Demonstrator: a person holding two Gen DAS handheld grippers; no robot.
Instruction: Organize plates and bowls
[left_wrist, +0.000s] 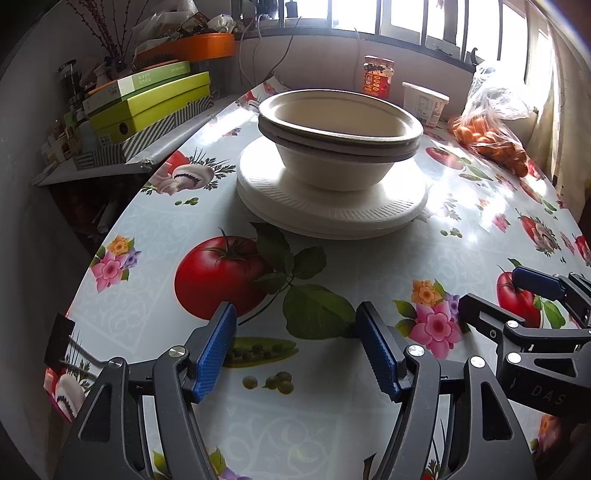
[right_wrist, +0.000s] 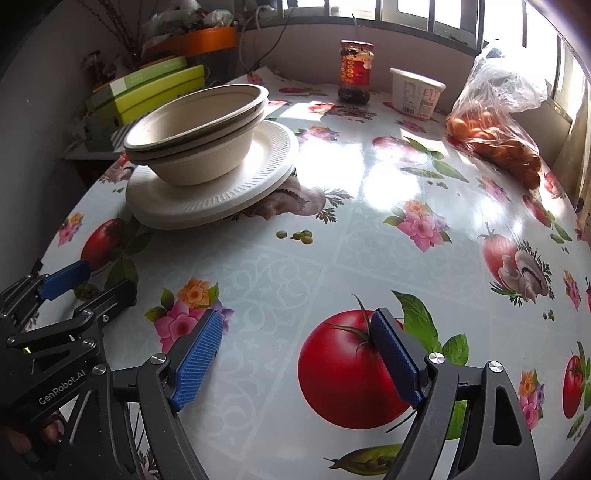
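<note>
Left wrist view: left gripper (left_wrist: 297, 345) w/ ribbed blue pads stands wide apart, nothing between the jaws, only the glossy tablecloth printed w/ tomatoes, peas and flowers (left_wrist: 207, 424) below. Straight ahead, well apart from the tips: two nested beige pulp-fibre bowls (left_wrist: 340, 125) sitting on a short stack of white ribbed-rim disposable plates (left_wrist: 332, 210). Right gripper (left_wrist: 517, 295) pokes in at the right edge, also holding nothing. Behind the stack: red-labelled sauce jar (left_wrist: 378, 75), white plastic tub (left_wrist: 424, 101), clear bag of orange fruit (left_wrist: 491, 136).

Right wrist view: right gripper (right_wrist: 299, 350) gapes wide, empty, over a printed tomato. Bowls (right_wrist: 195, 125) and plates (right_wrist: 207, 192) are up-left, well away; the plate stack overhangs slightly uneven, bowls sit off-centre toward its left.

Step, as I read it: everything is already in one pile, both tongs free, so prob. the end of the job or a pause before a tidy-up. If more is wanted, next move = reach fwd, nudge the plate rims flush and centre the bowls. Go gentle: light ware, slick cloth, it'll slide.
</note>
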